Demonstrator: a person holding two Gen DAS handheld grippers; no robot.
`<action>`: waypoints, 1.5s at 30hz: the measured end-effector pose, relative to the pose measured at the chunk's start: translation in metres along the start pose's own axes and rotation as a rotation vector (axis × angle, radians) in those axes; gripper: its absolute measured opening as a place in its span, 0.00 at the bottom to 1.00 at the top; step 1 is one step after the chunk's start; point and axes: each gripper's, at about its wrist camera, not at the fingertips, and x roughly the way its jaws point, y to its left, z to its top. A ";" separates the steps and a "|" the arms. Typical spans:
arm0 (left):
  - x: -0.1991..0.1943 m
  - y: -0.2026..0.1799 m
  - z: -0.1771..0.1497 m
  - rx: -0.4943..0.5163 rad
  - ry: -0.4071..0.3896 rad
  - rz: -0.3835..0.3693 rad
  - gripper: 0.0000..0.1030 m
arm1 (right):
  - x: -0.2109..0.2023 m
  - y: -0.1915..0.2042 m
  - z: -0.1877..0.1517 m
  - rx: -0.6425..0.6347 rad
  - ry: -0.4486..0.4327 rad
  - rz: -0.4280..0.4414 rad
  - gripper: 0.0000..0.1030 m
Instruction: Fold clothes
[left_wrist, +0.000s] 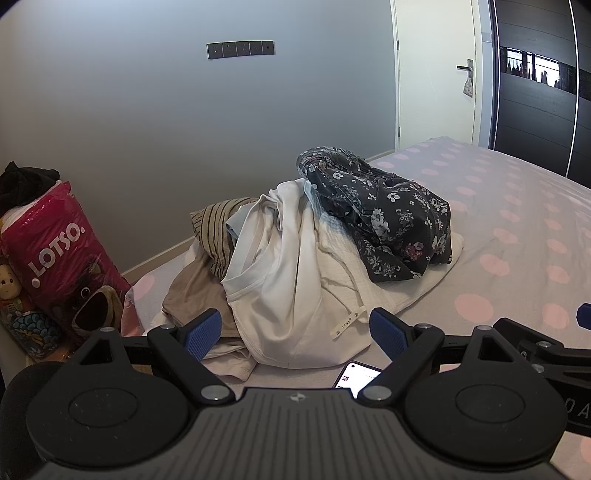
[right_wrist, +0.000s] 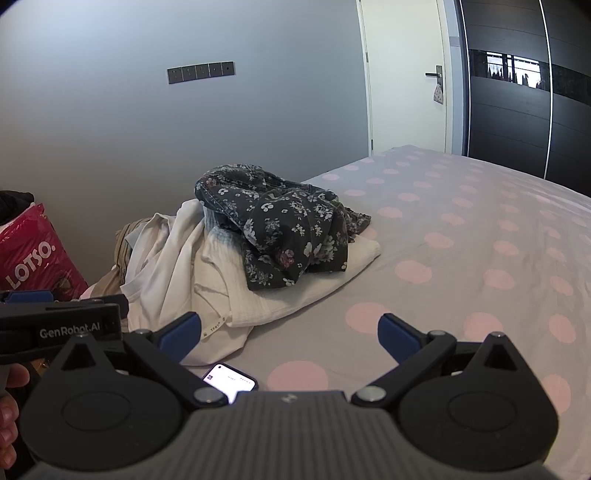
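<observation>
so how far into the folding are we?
Nothing looks folded yet: dark floral garment sits crumpled on top of the pile, white shirt and striped piece bunched beside it. Nothing in hand: left gripper and right gripper both open, empty, short of the pile. All folding remains.

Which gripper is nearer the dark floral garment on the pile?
Right, narrowly. The floral garment lies ahead and slightly left of the right gripper; the left gripper faces the white shirt, floral garment further right behind.
</observation>
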 end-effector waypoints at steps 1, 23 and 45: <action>0.000 0.000 0.000 0.000 0.000 0.000 0.85 | 0.000 0.000 0.000 0.000 0.001 0.000 1.00; 0.008 0.002 0.000 -0.025 0.020 0.001 0.85 | 0.003 0.001 -0.003 -0.013 -0.007 -0.009 1.00; 0.153 -0.016 0.092 0.003 0.108 -0.218 0.52 | 0.115 -0.004 0.052 -0.161 0.042 0.016 0.74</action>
